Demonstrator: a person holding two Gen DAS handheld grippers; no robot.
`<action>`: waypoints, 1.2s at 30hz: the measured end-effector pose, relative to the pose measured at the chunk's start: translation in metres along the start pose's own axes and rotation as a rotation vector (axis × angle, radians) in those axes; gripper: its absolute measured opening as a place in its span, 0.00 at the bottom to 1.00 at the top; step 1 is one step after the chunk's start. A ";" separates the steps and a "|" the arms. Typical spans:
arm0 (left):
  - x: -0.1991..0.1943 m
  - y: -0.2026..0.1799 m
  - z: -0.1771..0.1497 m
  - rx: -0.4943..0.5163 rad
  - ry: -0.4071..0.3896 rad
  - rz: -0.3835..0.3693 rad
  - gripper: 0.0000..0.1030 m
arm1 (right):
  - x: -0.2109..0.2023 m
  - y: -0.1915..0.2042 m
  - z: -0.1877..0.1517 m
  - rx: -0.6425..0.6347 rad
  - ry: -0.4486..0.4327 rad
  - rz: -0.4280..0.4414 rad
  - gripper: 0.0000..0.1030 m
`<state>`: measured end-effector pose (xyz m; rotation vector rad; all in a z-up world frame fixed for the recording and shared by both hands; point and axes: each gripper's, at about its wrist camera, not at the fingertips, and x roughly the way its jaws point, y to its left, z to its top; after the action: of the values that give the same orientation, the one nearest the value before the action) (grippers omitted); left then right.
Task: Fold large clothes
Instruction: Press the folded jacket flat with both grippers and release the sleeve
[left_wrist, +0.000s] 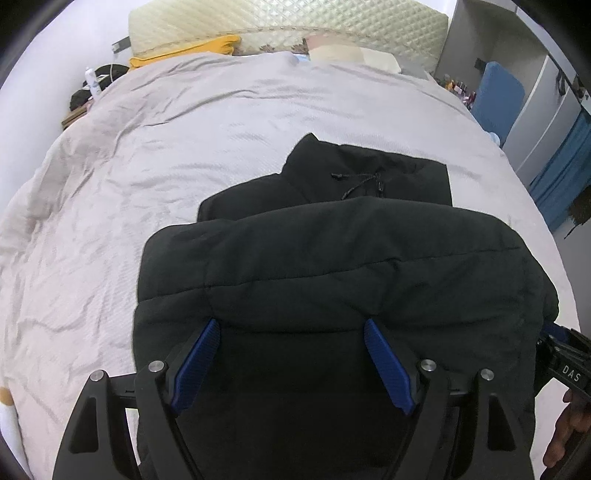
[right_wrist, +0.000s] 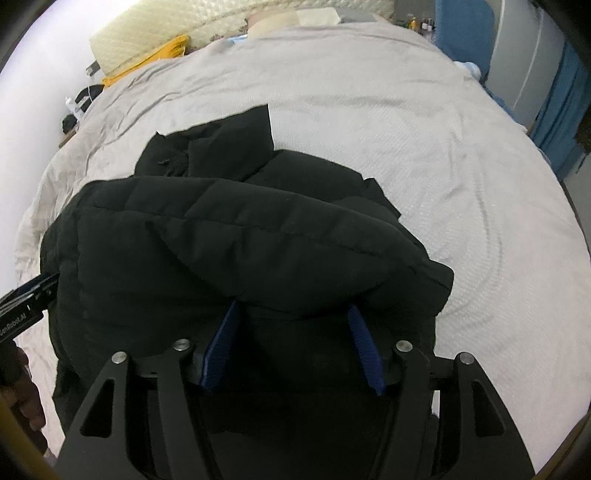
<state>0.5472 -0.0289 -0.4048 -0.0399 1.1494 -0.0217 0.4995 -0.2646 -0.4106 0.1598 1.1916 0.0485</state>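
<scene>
A black puffy jacket lies on the bed, its near half raised and doubled forward over the collar part with the drawcord. My left gripper is shut on the thick near edge. Padded fabric fills the wide gap between its blue pads, and the fold hides the fingertips. In the right wrist view the same jacket bulges over my right gripper, also shut on the bulky edge, with a blue pad on each side. Each view shows the other tool's body and a hand at its edge.
The pale wrinkled bedsheet spreads around the jacket on the left, right and far sides. At the head are a cream quilted headboard, a yellow cloth and a pillow. A cluttered nightstand stands left, a blue chair right.
</scene>
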 end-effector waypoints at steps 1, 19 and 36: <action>0.006 0.000 0.000 0.001 0.006 -0.005 0.80 | 0.005 0.000 0.001 -0.012 0.004 0.001 0.61; 0.084 0.004 0.004 -0.028 0.072 -0.057 0.86 | 0.073 -0.005 0.016 -0.023 0.032 -0.017 0.62; -0.011 -0.009 0.010 -0.048 0.080 -0.032 0.82 | 0.007 -0.003 0.007 0.048 0.042 -0.003 0.63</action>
<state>0.5518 -0.0371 -0.3902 -0.1004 1.2288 -0.0240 0.5085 -0.2677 -0.4153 0.2004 1.2357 0.0211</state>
